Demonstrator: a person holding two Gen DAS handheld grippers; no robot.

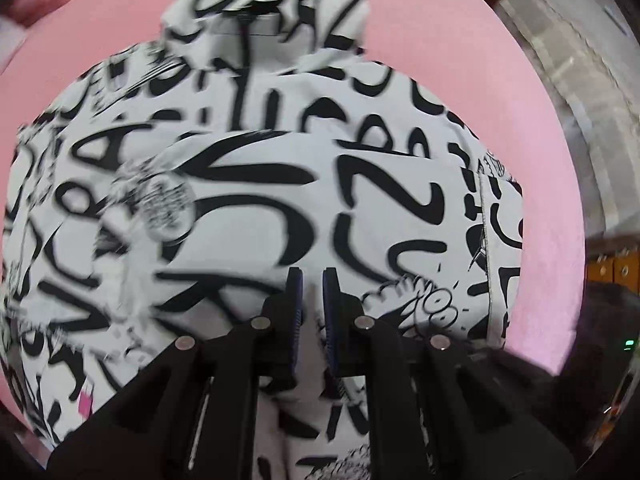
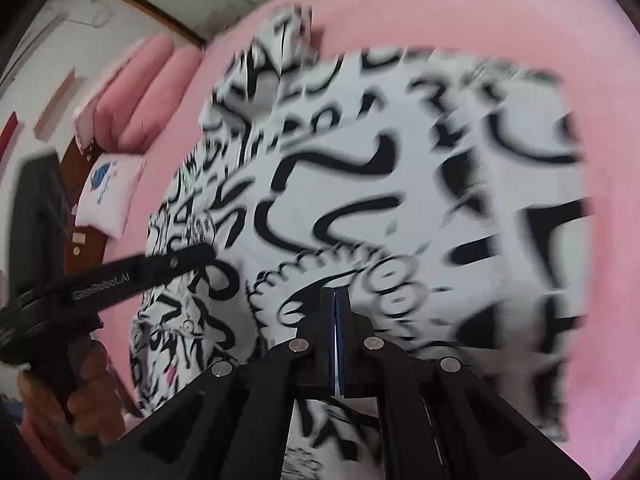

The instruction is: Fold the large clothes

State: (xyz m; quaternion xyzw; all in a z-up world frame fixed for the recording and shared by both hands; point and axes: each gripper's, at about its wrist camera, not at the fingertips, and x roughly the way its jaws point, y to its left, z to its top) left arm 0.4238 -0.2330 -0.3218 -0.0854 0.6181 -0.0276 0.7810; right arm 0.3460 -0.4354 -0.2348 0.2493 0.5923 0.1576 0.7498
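Observation:
A large white garment with black graffiti lettering (image 1: 256,184) lies spread on a pink bed (image 1: 480,80); it also shows in the right wrist view (image 2: 400,184). My left gripper (image 1: 312,280) hangs just above the garment's near part, its jaws a small gap apart with nothing seen between them. My right gripper (image 2: 335,296) is over the garment's near edge with its jaws pressed together; no cloth shows between them. The left gripper's body (image 2: 120,276) and the hand holding it appear at the left of the right wrist view.
Pink pillows (image 2: 148,92) and a white pillow with a blue logo (image 2: 108,196) sit at the bed's head by a wooden headboard. A clear plastic cover (image 1: 580,60) and dark items lie beyond the bed's right side.

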